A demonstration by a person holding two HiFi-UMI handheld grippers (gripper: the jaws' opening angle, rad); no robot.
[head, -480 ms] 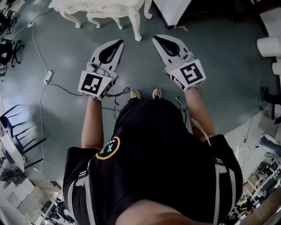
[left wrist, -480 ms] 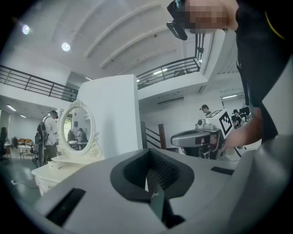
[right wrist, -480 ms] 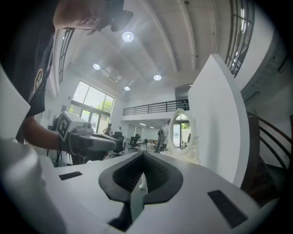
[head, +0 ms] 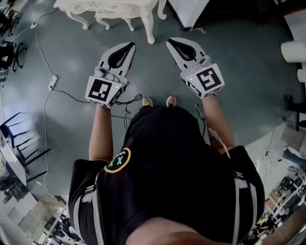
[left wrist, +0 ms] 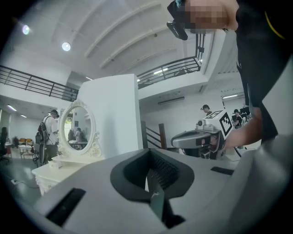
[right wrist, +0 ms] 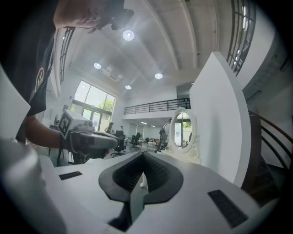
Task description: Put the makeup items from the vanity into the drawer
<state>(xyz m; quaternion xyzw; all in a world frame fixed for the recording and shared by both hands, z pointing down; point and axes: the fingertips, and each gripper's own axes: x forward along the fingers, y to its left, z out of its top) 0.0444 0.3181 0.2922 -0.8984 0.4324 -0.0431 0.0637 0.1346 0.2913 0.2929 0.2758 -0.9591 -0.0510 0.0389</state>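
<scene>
The white vanity [head: 119, 10] stands on the grey floor at the top of the head view, ahead of the person. Its oval mirror [left wrist: 78, 129] and white top [left wrist: 48, 170] show at the left of the left gripper view, with small items on it too far off to tell. From the right gripper view the mirror [right wrist: 183, 132] is to the right. My left gripper [head: 131, 45] and right gripper [head: 168, 42] are held side by side in the air, short of the vanity. Both are shut with nothing in them. No drawer is visible.
A power strip [head: 52, 83] and cables lie on the floor at the left, near dark chairs [head: 19, 139]. A white partition wall [left wrist: 114, 119] rises behind the vanity, with stairs [left wrist: 153, 135] beside it. Other people stand far off in the hall.
</scene>
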